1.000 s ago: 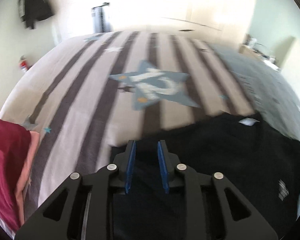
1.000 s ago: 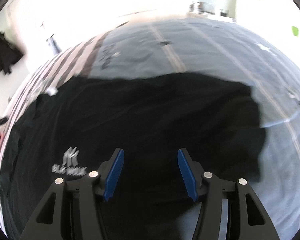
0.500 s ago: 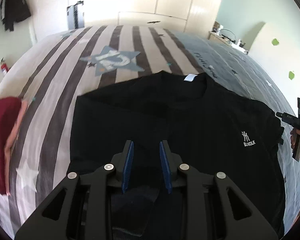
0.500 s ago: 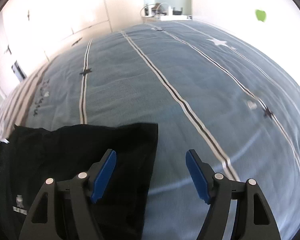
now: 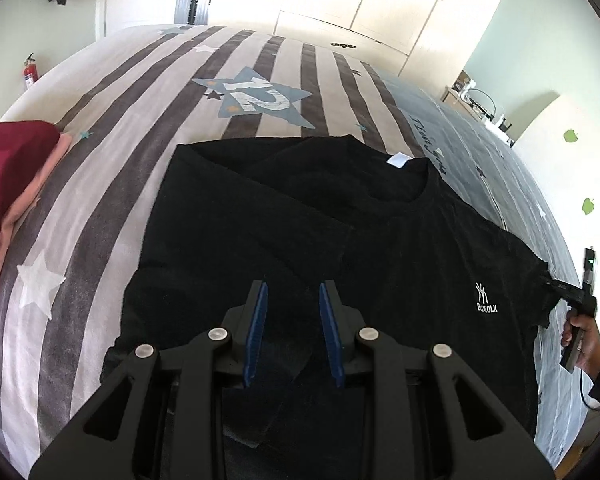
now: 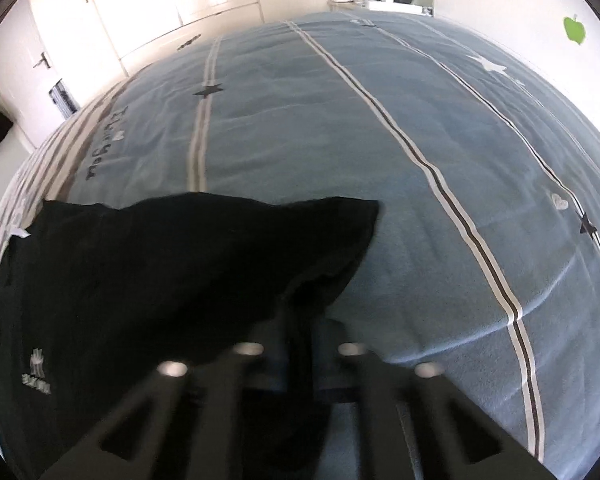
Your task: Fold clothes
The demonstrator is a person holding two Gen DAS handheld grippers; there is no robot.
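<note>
— Blue pads on our left tool (image 5: 291,330) stand slightly apart over the black shirt (image 5: 340,240); whether they pinch it, we cannot tell.

— Our right tool (image 6: 300,354) is clamped on its sleeve; the shirt lies on the bed (image 6: 380,160).

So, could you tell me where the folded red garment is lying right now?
In the left wrist view, the red garment lies at the far left edge of the striped bedspread, apart from the black T-shirt.
</note>
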